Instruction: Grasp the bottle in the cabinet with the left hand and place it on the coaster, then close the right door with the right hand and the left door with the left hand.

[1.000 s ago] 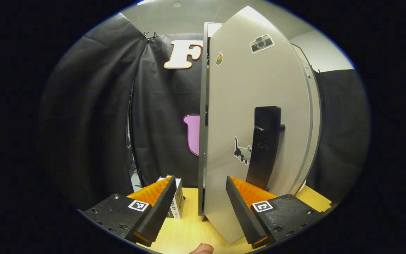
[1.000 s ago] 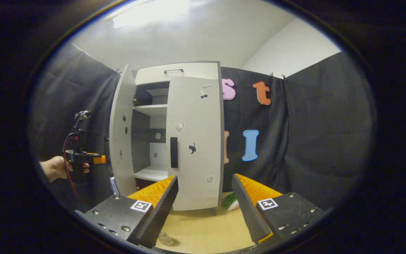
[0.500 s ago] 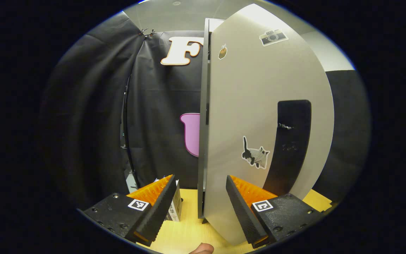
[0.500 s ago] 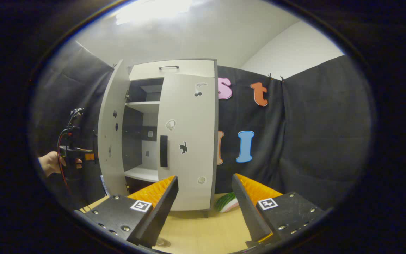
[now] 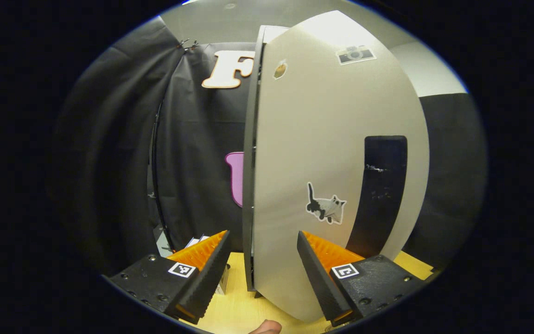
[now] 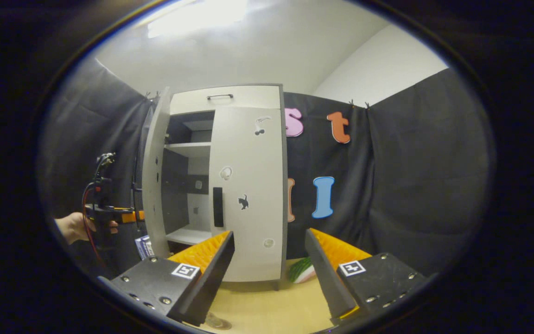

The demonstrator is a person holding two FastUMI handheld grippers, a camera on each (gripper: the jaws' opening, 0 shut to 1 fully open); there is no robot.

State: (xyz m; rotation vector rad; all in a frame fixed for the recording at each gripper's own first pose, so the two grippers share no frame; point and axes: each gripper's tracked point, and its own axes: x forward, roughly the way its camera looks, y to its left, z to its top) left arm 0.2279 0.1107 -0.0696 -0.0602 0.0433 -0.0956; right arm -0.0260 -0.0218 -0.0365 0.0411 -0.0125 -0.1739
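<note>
Left door point(image 5: 322, 153) swung further closed since earlier; smooth matte grey panel (cat sticker point(image 5: 325, 207), camera sticker point(image 5: 354, 54)); left gripper point(image 5: 262, 266) spread, right gripper point(image 6: 269, 269) spread

My pale wooden worktop point(image 6: 267, 306) runs along the bottom of the right gripper view, with the white cabinet point(image 6: 248, 185) standing on it at centre. A green-striped thing point(image 6: 300, 270) lies at lower centre, a small box point(image 6: 144, 246) at lower left.

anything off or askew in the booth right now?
Nothing damaged or spilled. Only the cabinet's left door stands out: it hangs open, while the right door sits flush. The left tongs are open at its outer face, beside the black handle. The right tongs are open, holding nothing.
</note>
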